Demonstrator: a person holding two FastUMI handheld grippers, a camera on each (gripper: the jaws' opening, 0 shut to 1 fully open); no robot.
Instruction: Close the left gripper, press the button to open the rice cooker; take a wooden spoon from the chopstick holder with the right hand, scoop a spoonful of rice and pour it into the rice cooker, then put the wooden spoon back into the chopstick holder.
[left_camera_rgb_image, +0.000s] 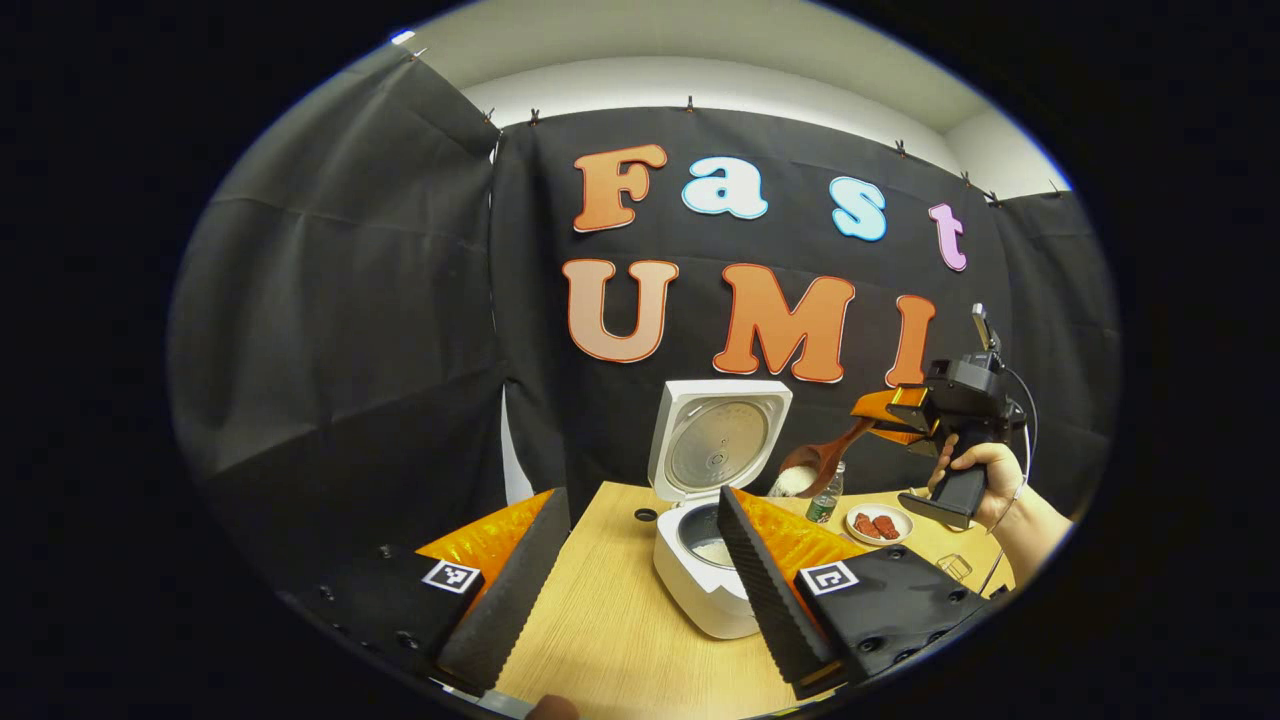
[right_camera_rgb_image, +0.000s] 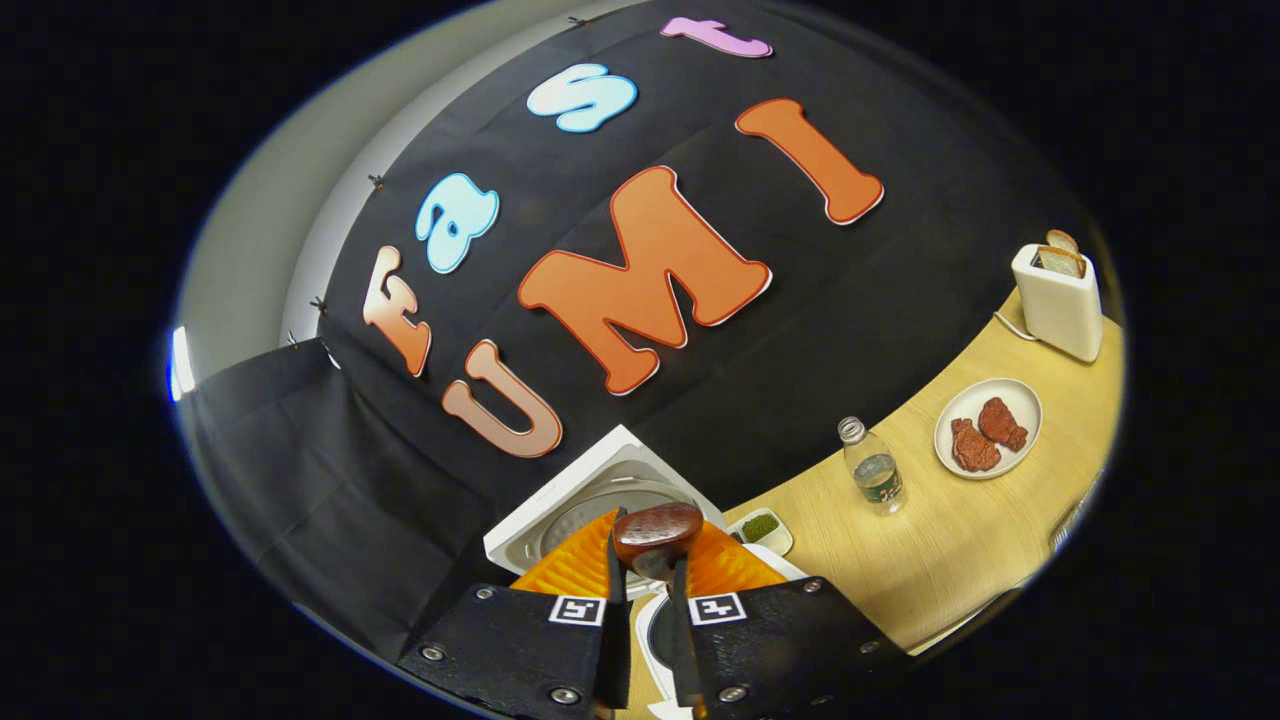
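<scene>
The white rice cooker (left_camera_rgb_image: 700, 585) stands on the wooden table with its lid (left_camera_rgb_image: 718, 440) raised, and some rice lies in the pot. My left gripper (left_camera_rgb_image: 640, 500) is open in front of it, one finger on each side, touching nothing. Farther right, a hand holds my right gripper (left_camera_rgb_image: 868, 412), which is shut on the handle of the wooden spoon (left_camera_rgb_image: 820, 462). The spoon's bowl carries white rice (left_camera_rgb_image: 795, 481) and tilts down just right of the pot. In the right gripper view, the right gripper (right_camera_rgb_image: 648, 560) clamps the spoon (right_camera_rgb_image: 657, 527) above the open lid (right_camera_rgb_image: 590, 505).
On the table right of the cooker stand a water bottle (right_camera_rgb_image: 872, 478), a small dish of green bits (right_camera_rgb_image: 760, 527), a plate with red meat pieces (right_camera_rgb_image: 988, 428) and, farther off, a white toaster holding bread (right_camera_rgb_image: 1058, 290). The booth's black cloth wall closes off the back.
</scene>
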